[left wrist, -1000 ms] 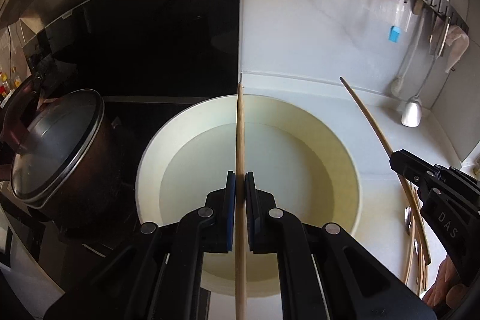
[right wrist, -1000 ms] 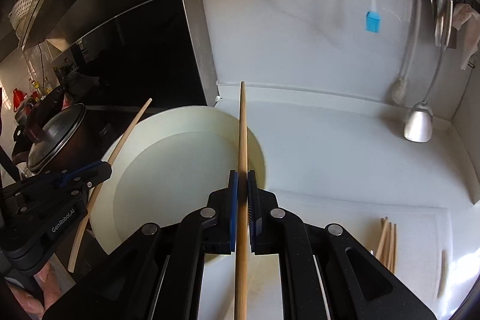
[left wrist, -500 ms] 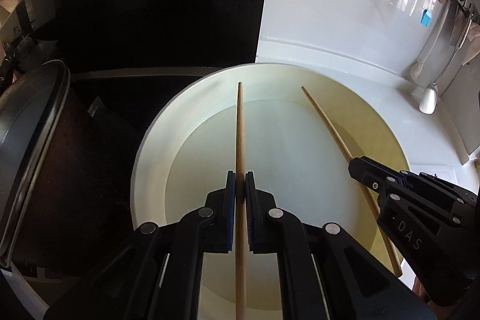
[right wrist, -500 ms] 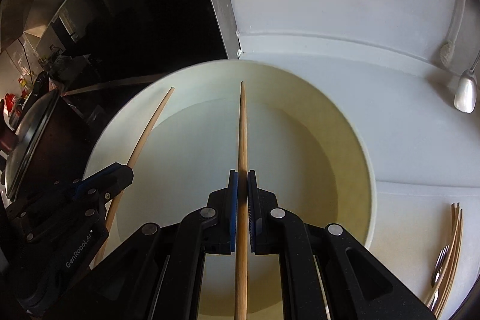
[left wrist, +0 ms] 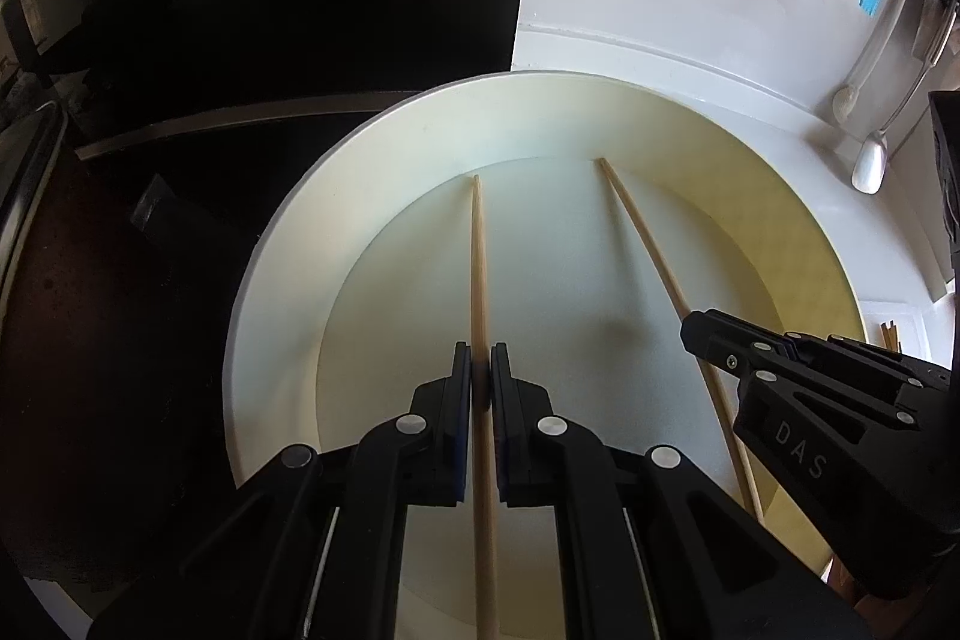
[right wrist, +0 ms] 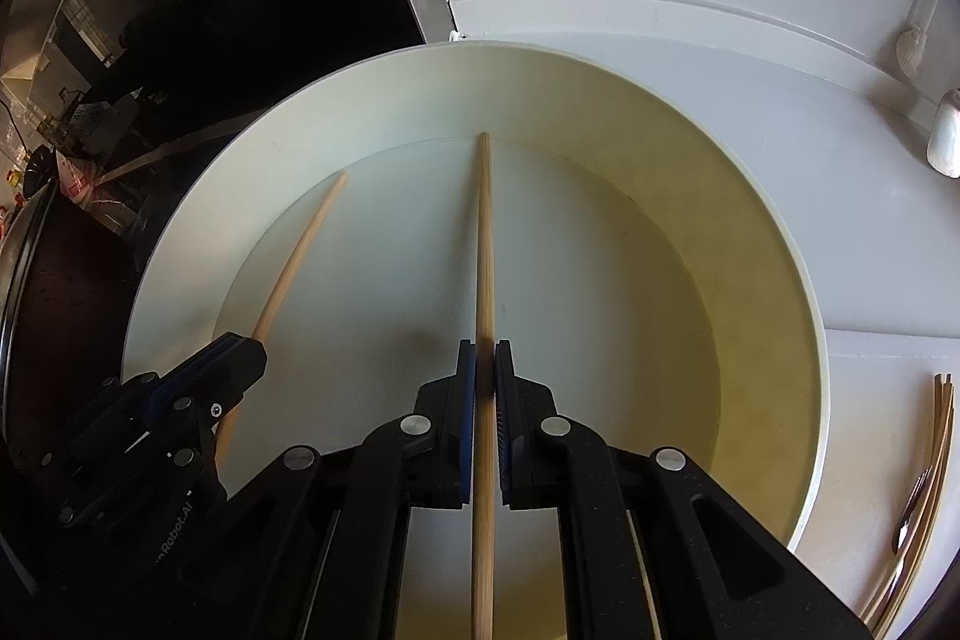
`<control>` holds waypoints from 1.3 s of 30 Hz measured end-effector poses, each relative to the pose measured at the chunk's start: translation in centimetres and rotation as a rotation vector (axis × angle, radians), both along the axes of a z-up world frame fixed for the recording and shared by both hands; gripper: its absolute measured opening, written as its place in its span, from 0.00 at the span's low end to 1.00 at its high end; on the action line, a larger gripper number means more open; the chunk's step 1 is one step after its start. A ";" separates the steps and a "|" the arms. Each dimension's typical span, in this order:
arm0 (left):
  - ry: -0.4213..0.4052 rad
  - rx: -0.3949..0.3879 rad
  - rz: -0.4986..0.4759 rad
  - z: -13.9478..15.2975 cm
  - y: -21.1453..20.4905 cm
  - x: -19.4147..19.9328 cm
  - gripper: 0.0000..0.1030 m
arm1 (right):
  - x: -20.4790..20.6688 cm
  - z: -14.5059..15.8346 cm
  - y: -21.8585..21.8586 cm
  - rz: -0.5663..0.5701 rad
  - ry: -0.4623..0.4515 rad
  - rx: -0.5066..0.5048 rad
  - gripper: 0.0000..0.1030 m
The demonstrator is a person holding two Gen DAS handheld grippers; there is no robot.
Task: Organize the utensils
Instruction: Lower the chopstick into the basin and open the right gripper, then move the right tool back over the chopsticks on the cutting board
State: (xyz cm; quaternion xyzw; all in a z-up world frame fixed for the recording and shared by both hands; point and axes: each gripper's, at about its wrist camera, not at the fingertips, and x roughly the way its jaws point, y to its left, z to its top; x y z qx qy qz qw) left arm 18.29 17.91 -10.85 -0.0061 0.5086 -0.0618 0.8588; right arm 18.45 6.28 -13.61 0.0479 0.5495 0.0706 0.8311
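Both chopsticks have come down since the earlier frames, from held above the counter to low inside the cream bowl (left wrist: 282, 244), their tips now at or just above the curve where floor meets far wall.

The left gripper (left wrist: 480, 376) pinches the left chopstick (left wrist: 478, 268) partway along its length, with the jaws pressed onto the wood. The right gripper (right wrist: 485, 370) does the same with the right chopstick (right wrist: 483, 244). From each wrist view the other stick shows beside its own — the two lie near each other, slightly splayed, not touching. Whether either tip actually touches the bowl cannot be told from here.

The step in hand looks like laying the pair into the bowl. To do it well, I would lower each stick until its length is nearly flat on the floor before spreading the jaws, so nothing drops and rolls. Bringing the tips closer together first would leave them as a tidy pair.

Beyond the bowl's right rim, more chopsticks (right wrist: 936, 466) lie on the white counter (right wrist: 750, 82) (with what looks like a metal utensil among them), so sorting is probably not finished. A dark pot (right wrist: 54, 316) stands just left of the bowl — keep the left gripper clear of it.
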 end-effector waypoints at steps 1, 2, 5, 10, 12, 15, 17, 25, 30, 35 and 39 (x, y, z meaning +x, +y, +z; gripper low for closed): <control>0.010 -0.004 0.000 -0.2 0.0 0.2 0.07 | -0.1 -0.1 0.1 0.000 0.005 0.002 0.06; 0.019 -0.007 0.002 -0.5 0.0 0.4 0.07 | -0.1 -0.2 -0.1 0.000 0.009 0.000 0.06; 0.037 -0.001 -0.001 -0.8 0.1 0.8 0.07 | 0.0 -0.5 0.0 -0.001 0.026 -0.003 0.06; 0.075 0.003 -0.015 -1.4 -0.3 1.6 0.08 | 0.1 -0.6 -0.4 -0.006 0.063 0.001 0.06; 0.085 0.009 -0.016 -1.6 -0.5 1.8 0.08 | 0.2 -0.7 -0.6 -0.004 0.074 0.009 0.06; 0.100 0.019 -0.015 -1.8 -0.6 1.9 0.12 | 0.4 -0.8 -0.7 -0.002 0.084 0.015 0.06; 0.104 0.033 -0.009 -1.7 -0.3 1.7 0.17 | 0.1 -0.4 -0.9 0.004 0.072 0.010 0.06; 0.084 0.051 0.006 -0.7 -0.2 0.6 0.41 | -0.9 0.6 -1.3 0.020 0.039 0.000 0.08; 0.048 0.053 0.021 0.8 0.0 -0.5 0.62 | -1.3 1.4 -1.1 0.032 0.006 0.008 0.19; 0.023 0.065 0.033 2.2 0.4 -1.7 0.62 | -2.0 3.3 -1.3 0.053 -0.048 0.002 0.19; 0.001 0.067 0.055 3.6 0.2 -2.9 0.62 | -3.1 5.0 -2.1 0.059 -0.088 0.012 0.26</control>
